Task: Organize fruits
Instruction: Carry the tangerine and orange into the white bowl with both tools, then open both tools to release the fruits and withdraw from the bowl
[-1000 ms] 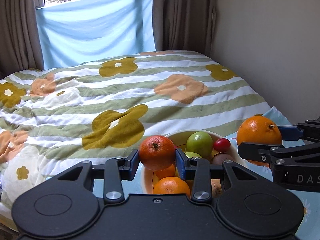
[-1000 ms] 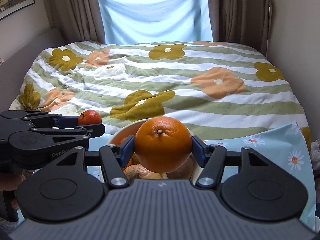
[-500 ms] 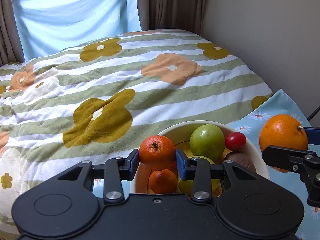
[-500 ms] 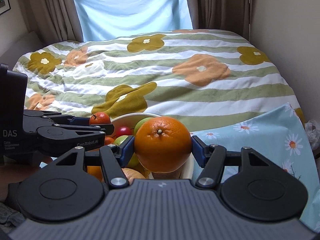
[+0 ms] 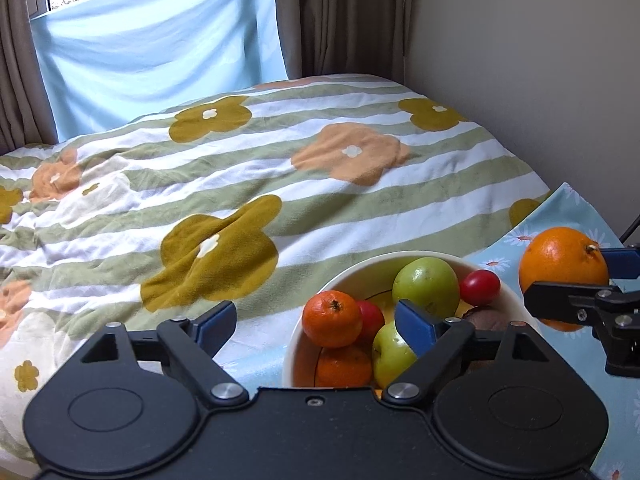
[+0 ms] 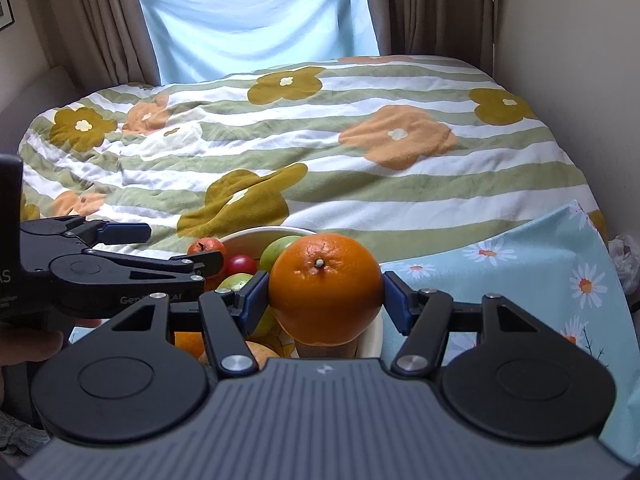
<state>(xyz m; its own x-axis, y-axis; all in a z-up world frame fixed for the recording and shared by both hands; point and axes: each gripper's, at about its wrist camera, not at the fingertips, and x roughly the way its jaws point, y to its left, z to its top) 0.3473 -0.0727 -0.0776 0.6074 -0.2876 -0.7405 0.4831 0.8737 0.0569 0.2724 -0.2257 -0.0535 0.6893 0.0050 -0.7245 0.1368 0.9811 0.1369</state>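
Observation:
A white bowl [image 5: 360, 266] holds a small tangerine [image 5: 332, 319] on top of the pile, green apples [image 5: 425, 288], red cherry tomatoes [image 5: 479, 287], another tangerine [image 5: 345, 366] and a brown fruit. My left gripper [image 5: 316, 322] is open over the bowl's left rim, the tangerine lying free between its jaws. My right gripper [image 6: 325, 300] is shut on a large orange [image 6: 325, 288] and holds it just above the bowl's right side [image 6: 256, 240]; the orange also shows in the left wrist view [image 5: 563, 266].
The bowl stands on a light blue daisy-print cloth [image 6: 520, 264] at the bed's near edge. A striped floral duvet [image 5: 240, 184] covers the bed behind. A wall [image 5: 540, 80] runs along the right, with curtains [image 6: 256, 12] at the back.
My left gripper opened and let the small tangerine go onto the pile in the bowl. My right gripper kept hold of the orange near the bowl's right side.

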